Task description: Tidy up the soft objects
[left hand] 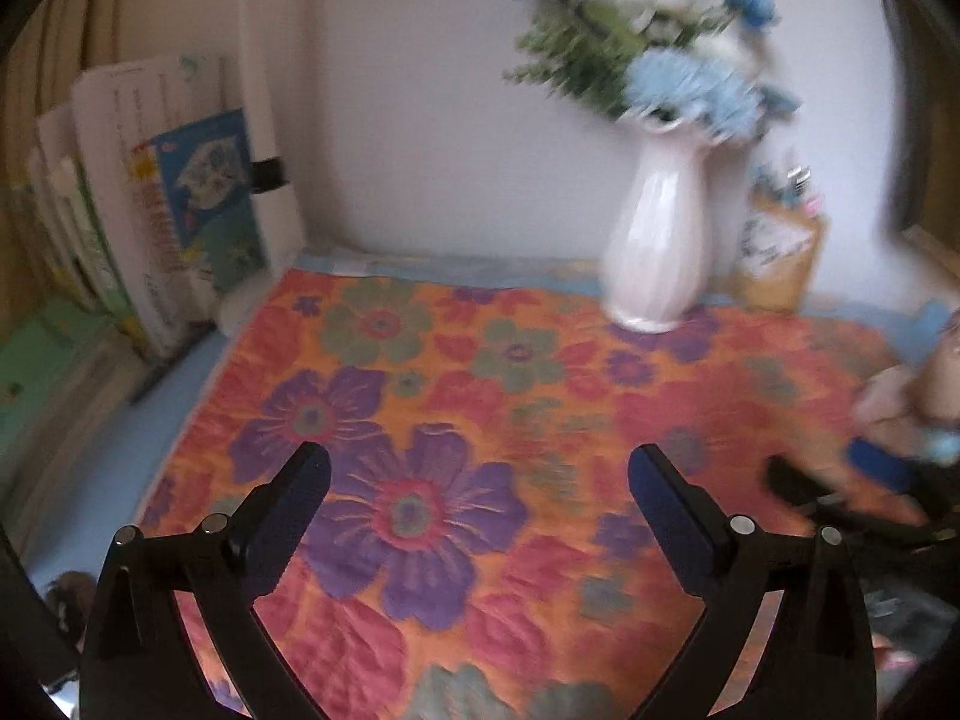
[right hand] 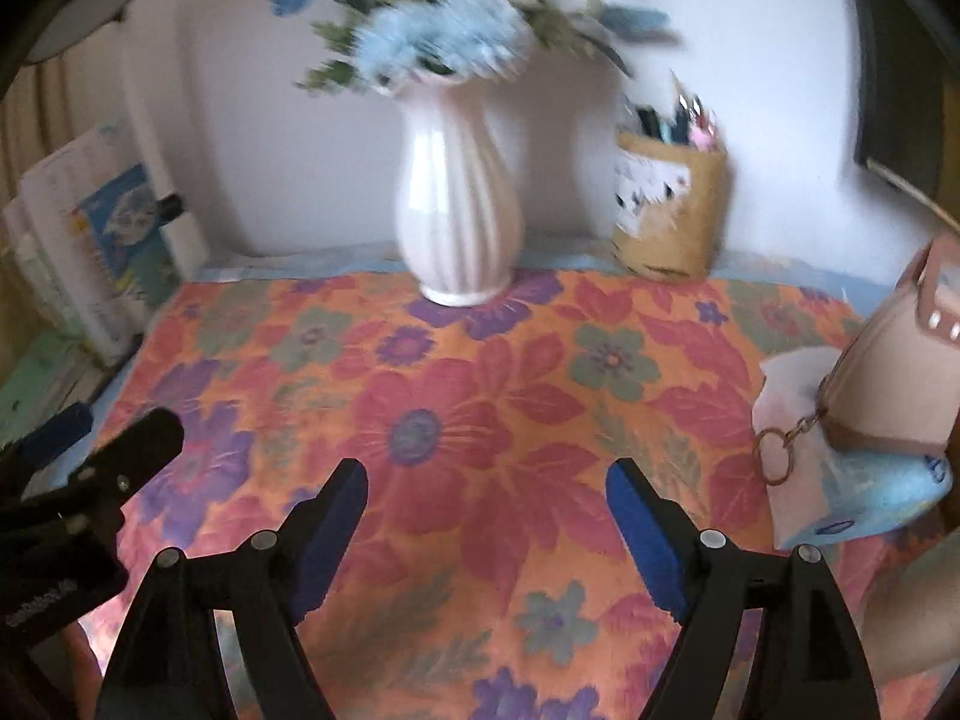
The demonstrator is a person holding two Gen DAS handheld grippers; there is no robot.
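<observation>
Both hand-held grippers are hovering over the floral cloth (right hand: 480,408) covering the counter, fingers spread wide, nothing between them: left hand-held gripper (left hand: 480,468), right hand-held gripper (right hand: 486,480). The soft items, a pinkish bag (right hand: 894,372) sitting on white and light-blue fabric (right hand: 852,480), are lying at the cloth's right edge, near the right hand-held gripper. A white vase (right hand: 456,204) with blue flowers is standing at the back beside a pen holder (right hand: 672,210). Books (left hand: 150,210) are leaning on the left.

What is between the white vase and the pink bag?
In the right wrist view, only flowered cloth lies between the white vase and the pink bag; the pen holder stands farther back.
</observation>
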